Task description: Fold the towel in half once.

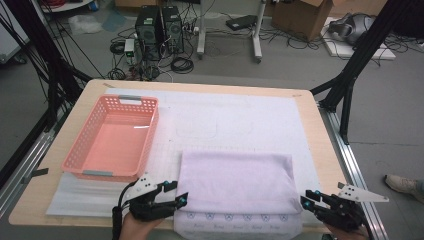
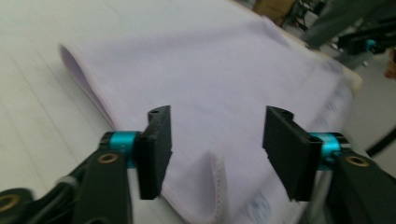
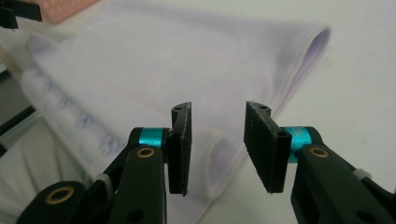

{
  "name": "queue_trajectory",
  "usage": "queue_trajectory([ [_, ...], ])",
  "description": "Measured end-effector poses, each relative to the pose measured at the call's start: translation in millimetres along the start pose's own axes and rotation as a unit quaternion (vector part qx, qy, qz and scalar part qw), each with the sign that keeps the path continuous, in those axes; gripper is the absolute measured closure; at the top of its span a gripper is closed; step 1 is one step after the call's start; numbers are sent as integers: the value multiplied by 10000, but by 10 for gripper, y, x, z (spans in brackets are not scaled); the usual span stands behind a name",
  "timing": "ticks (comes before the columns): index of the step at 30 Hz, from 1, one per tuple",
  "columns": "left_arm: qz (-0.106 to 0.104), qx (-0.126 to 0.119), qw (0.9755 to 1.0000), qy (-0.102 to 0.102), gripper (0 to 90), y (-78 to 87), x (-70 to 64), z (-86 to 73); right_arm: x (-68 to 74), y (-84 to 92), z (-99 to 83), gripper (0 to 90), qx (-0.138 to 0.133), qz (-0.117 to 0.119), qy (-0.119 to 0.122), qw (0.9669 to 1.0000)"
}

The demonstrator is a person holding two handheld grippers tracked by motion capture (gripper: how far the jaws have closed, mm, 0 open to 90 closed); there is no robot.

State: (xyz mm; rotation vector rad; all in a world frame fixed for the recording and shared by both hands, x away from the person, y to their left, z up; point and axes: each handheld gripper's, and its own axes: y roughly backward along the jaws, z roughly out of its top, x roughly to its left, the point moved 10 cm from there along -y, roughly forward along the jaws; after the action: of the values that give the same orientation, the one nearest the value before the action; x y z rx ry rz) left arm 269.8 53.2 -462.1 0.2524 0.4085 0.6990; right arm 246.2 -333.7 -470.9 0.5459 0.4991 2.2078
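Both grippers sit at the near edge of the folded lilac towel (image 1: 235,187): left gripper (image 1: 176,192) at its near-left corner, right gripper (image 1: 309,199) at its near-right corner. Each one's jaws stand apart, empty (a puckered towel corner lies just beyond them). Left of the towel, on the bench (image 1: 315,130), sits a pink basket (image 1: 75,155).

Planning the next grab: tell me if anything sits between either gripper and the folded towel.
Nothing visible does. The left gripper and right gripper stand open at the near corners of the folded towel, and a raised corner fold lies between each one's jaws.
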Motion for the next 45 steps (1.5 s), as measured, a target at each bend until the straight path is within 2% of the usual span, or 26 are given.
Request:
queue_trajectory([
  [2,191,-103,9997,-83,415,-60,125,112,-78,-64,87,613,-48,-164,53,9998],
  [4,327,-87,9994,13,416,-160,276,183,-157,-182,130,612,61,-326,30,9994],
  [6,430,15,9990,91,418,-284,433,208,-261,-340,168,591,187,-523,109,9984],
  [10,677,352,9965,327,413,-516,695,159,-478,-633,228,491,397,-918,39,9950],
  [13,881,521,9941,372,406,-627,814,114,-585,-797,247,441,599,-1065,62,9925],
  [16,1034,701,9914,381,402,-696,873,64,-615,-909,223,415,806,-1041,68,9913],
  [17,1084,804,9900,412,403,-709,888,47,-606,-936,215,400,854,-1027,91,9910],
  [19,1109,863,9893,402,406,-723,888,36,-592,-951,214,373,898,-1042,148,9904],
  [21,1115,906,9891,313,413,-730,875,29,-582,-957,212,361,951,-1033,244,9898],
  [24,1086,1053,9885,60,462,-765,808,6,-568,-957,209,378,1050,-1022,281,9888],
  [26,1259,1137,9854,-171,483,-786,786,-3,-551,-958,212,441,1071,-1002,319,9887],
  [29,1353,1114,9844,-161,521,-783,796,-2,-518,-946,210,601,1085,-896,277,9897],
  [33,1447,1119,9828,-235,552,-775,802,-3,-488,-941,205,718,1082,-798,136,9908],
  [37,1454,1079,9830,-310,569,-770,790,4,-458,-948,203,775,1088,-718,178,9913],
  [38,1349,1062,9843,-406,644,-775,758,4,-455,-948,201,776,1088,-723,170,9913],
  [39,1426,1082,9824,-524,671,-782,748,1,-456,-949,203,776,1069,-717,165,9915],
  [40,1420,1080,9824,-552,665,-790,740,1,-457,-948,202,776,1062,-709,158,9917],
  [43,1280,1090,9852,-340,681,-788,752,-2,-461,-951,202,781,1040,-690,129,9921],
  [45,1135,1115,9866,-370,747,-800,715,-9,-457,-950,200,796,1048,-666,108,9922],
])
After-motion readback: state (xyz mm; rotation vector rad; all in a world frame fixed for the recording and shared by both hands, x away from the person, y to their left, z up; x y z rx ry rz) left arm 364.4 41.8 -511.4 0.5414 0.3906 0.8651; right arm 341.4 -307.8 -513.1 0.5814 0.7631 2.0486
